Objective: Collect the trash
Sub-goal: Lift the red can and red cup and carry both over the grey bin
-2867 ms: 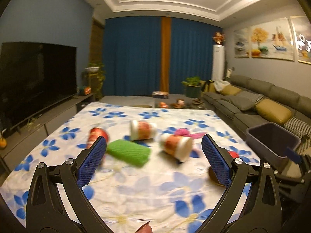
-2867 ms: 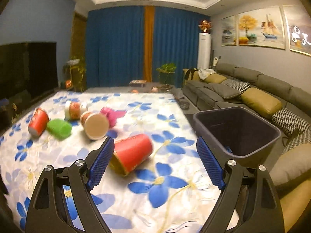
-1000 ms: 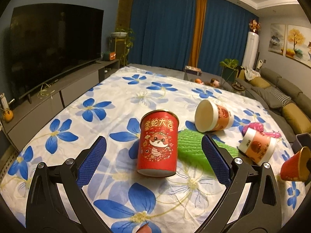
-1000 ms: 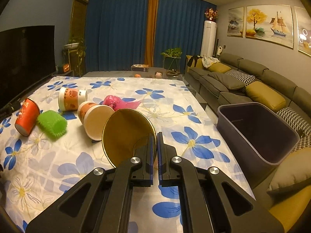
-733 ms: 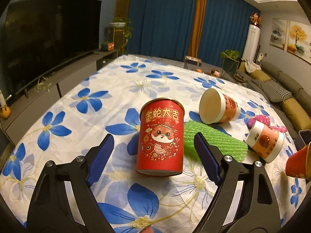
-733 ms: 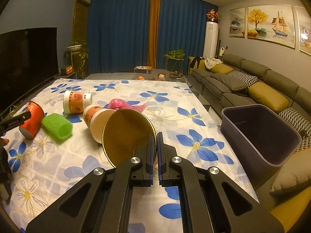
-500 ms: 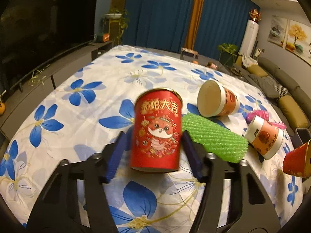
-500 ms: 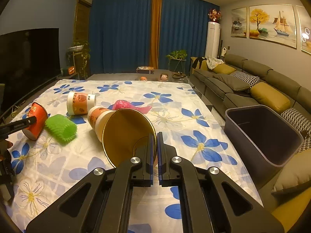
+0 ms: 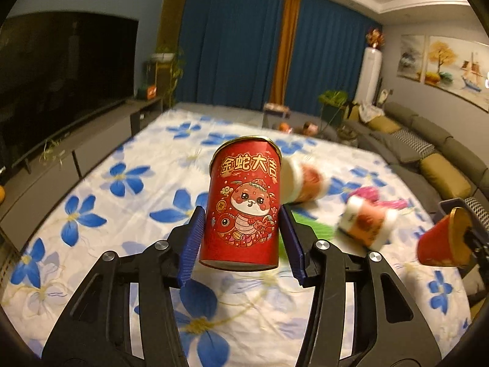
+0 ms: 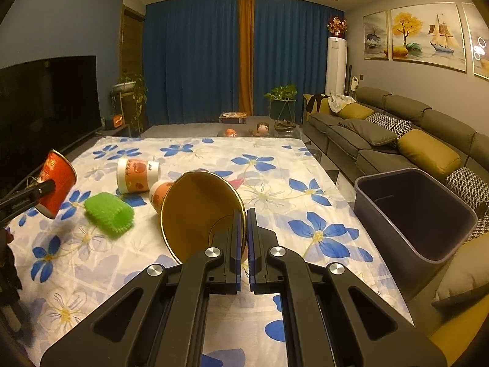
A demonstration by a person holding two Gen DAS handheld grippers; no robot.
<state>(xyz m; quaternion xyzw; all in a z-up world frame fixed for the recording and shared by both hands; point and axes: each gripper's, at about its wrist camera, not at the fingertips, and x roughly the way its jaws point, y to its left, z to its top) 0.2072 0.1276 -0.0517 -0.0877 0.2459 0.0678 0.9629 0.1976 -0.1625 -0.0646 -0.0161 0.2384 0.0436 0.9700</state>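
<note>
My left gripper holds an upright red can-shaped cup with a cartoon snake just above the flowered tablecloth. The blue pads press on both its sides and the jaws are still closing a little. The right wrist view shows this cup tilted at the far left. My right gripper is shut on the rim of a red cup with a gold inside, lifted and lying sideways; the left wrist view shows it at the right edge.
On the cloth lie a green foam net, two white-and-orange cups and a pink scrap. A dark bin stands off the table's right side, before the sofa. A TV is on the left.
The left jaws have come in from wide open onto the red cup and lifted it off the cloth. The right gripper has kept still, shut on the gold-lined cup.
</note>
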